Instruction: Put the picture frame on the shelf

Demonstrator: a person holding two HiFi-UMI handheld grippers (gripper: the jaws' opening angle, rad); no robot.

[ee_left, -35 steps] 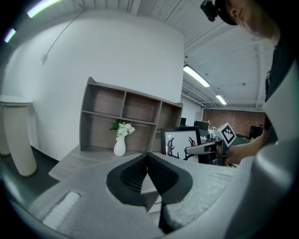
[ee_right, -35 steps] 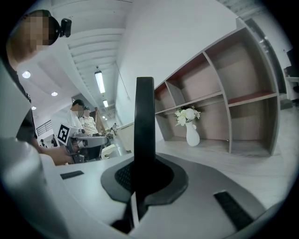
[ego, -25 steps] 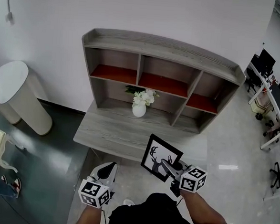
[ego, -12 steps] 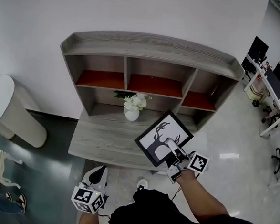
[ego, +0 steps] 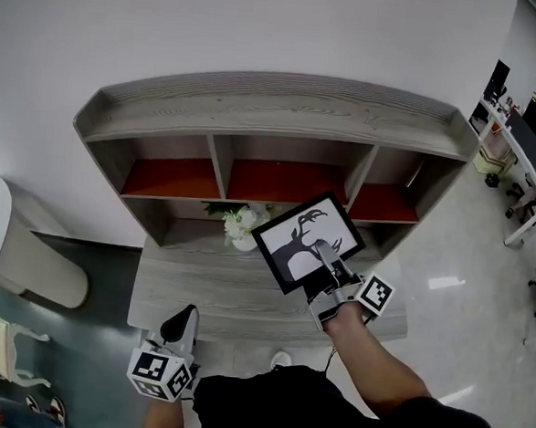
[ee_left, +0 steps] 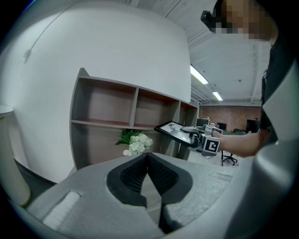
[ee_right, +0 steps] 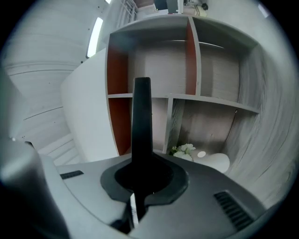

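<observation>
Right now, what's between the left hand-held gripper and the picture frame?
Only bare desktop in the head view; the flower vase sits off that line, left of the picture frame.

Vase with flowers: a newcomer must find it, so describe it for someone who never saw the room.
Find the grey wooden shelf unit against the white wall. In its lower level, under the red-floored compartments, stands a round white vase of white flowers. Unlike the black picture frame in the right claw, it stands free.
</observation>
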